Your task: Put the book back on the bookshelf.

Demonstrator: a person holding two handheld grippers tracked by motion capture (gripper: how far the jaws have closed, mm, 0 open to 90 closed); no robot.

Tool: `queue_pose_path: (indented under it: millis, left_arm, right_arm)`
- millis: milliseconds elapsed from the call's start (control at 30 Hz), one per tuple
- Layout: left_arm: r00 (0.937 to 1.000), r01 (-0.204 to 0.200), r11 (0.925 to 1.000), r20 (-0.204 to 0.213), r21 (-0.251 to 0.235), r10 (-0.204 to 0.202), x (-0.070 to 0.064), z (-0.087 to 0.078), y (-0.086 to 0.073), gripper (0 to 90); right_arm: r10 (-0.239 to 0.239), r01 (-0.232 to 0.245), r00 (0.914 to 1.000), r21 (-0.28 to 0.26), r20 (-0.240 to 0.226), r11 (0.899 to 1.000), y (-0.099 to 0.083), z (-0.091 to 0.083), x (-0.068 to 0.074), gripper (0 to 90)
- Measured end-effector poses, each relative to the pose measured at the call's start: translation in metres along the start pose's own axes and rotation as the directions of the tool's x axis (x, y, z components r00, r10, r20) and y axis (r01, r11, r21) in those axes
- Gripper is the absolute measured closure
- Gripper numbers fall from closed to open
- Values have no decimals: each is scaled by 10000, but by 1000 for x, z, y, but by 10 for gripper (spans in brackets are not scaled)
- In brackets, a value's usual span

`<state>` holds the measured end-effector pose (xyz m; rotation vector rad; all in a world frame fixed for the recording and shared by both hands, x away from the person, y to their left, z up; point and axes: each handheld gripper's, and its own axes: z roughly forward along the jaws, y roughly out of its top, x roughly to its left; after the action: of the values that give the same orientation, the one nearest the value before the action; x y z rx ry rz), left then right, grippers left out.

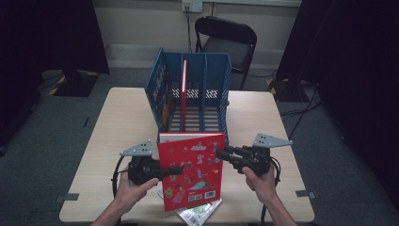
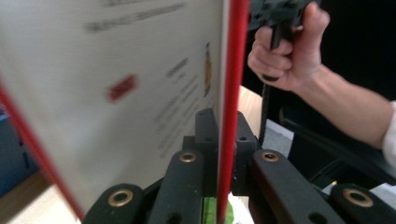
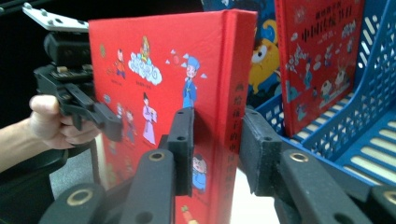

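Note:
A red picture book (image 1: pixel 190 172) stands upright just above the table's front, cover toward me, held between both grippers. My left gripper (image 1: pixel 176 170) is shut on the book's left edge; in the left gripper view its jaws pinch a thin red board (image 2: pixel 231 70). My right gripper (image 1: pixel 221 153) is shut on the upper right edge, and its pads sit either side of the spine (image 3: pixel 233 116) in the right gripper view. Behind the book stands a blue file rack (image 1: pixel 221 80) with several slots.
In the rack, a red book (image 1: pixel 184 84) stands in a middle slot and a blue-covered book (image 1: pixel 160 89) leans in the left one. Another book (image 1: pixel 200 213) lies flat at the table's (image 1: pixel 122 122) front edge. A black chair (image 1: pixel 226 40) stands beyond the table.

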<state>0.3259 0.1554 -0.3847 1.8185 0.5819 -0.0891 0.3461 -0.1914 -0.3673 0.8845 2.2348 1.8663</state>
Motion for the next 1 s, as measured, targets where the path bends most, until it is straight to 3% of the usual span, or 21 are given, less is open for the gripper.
queue_pose_path:
  millis: [233,400,667,767,867,1000]
  left_arm:
    - [9972,-546,9985,-505,-2,545,2,0,3,806]
    - [9945,-902,9959,-539,-92,896,4,2,5,799]
    - [9905,-1061,9933,-931,-457,1015,7,5,10,741]
    - [9911,-1045,9933,-879,-491,1000,8,5,9,722]
    - [9918,-1101,9929,-706,-443,1068,6,6,6,733]
    - [9940,-1036,9933,-410,-516,1015,4,8,4,715]
  right_arm:
    - [-324,325,9994,-86,125,9994,2,-4,6,680]
    - [-425,426,9990,-75,152,9991,5,-6,7,650]
    - [-695,700,9974,-278,200,9972,10,-9,8,655]
    - [-683,686,9976,-325,111,9971,10,-10,8,653]
    - [-756,752,9970,-238,-146,9969,8,-11,8,625]
    - [-964,1032,9921,861,-801,9909,2,-3,10,608]
